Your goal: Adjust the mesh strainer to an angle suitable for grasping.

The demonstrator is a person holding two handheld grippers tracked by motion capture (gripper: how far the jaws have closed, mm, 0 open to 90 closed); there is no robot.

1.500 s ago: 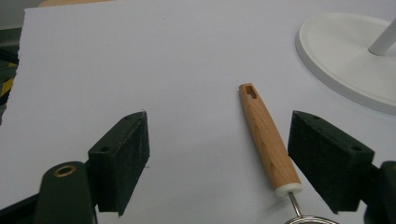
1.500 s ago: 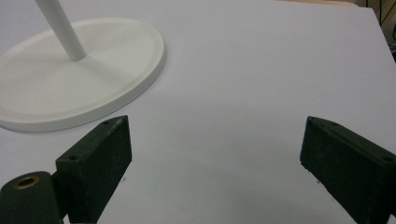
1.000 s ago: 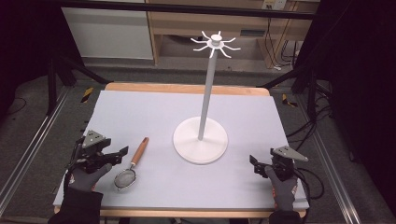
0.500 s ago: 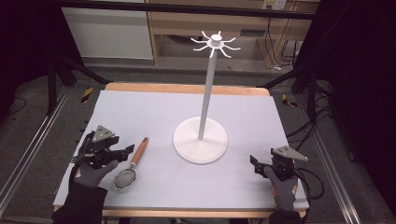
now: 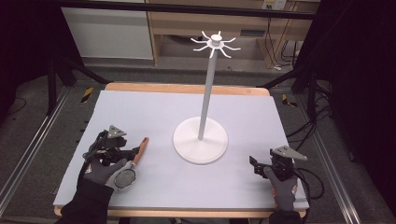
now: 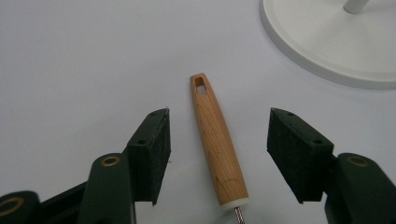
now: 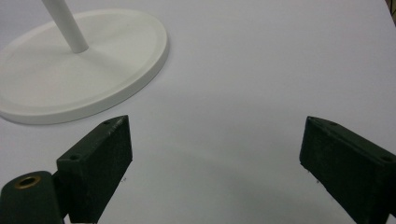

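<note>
Two jaws of the left gripper (image 6: 217,158) straddle the strainer's wooden handle (image 6: 215,140) on the worktop (image 5: 154,112); they have just been closing, pads not yet touching. The right gripper (image 7: 215,168) rests apart, jaws wide, near the white stand (image 5: 201,140).

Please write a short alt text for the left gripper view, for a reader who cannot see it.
A wooden handle with a hanging slot at its far end lies on the white table between the two black jaws of the left tool, which have just been closing but do not touch it. The white stand base sits top right.
</note>
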